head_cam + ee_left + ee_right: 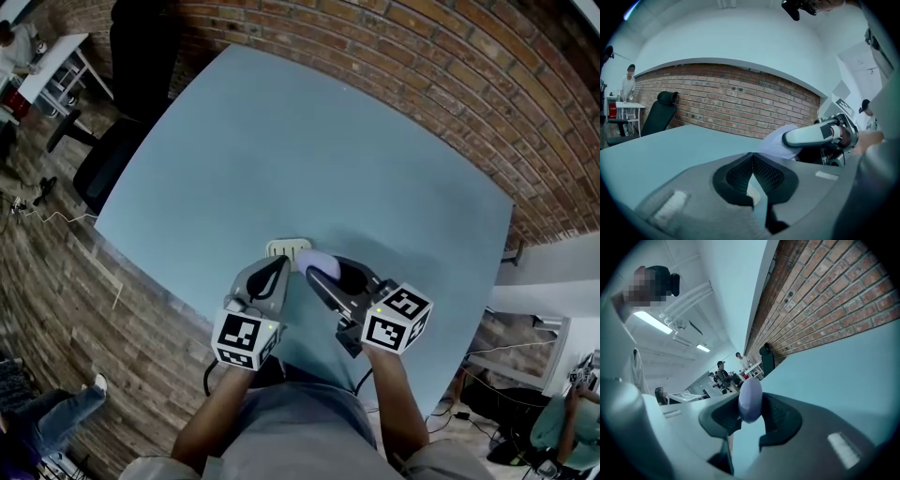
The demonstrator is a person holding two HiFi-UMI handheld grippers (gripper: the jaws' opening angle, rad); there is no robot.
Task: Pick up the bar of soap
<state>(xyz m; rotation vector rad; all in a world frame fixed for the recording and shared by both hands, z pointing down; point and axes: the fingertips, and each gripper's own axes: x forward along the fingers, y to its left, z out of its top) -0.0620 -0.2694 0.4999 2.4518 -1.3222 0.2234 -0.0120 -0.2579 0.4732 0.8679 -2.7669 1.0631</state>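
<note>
The lavender bar of soap [315, 260] is clamped between the jaws of my right gripper [326, 270], lifted off the light blue table [309, 150]. In the right gripper view the soap [750, 392] stands on edge between the two dark pads. A white soap dish [285, 248] lies on the table just beyond my left gripper [275, 272], whose jaws are shut with nothing between them. In the left gripper view the soap [777, 142] shows to the right, held in the right gripper's fingers [811, 136].
A brick wall [450, 84] runs along the table's far and right sides. A black office chair [105, 161] stands off the table's left corner. White desks [47, 70] and several people are farther back. The table's near edge is right below both grippers.
</note>
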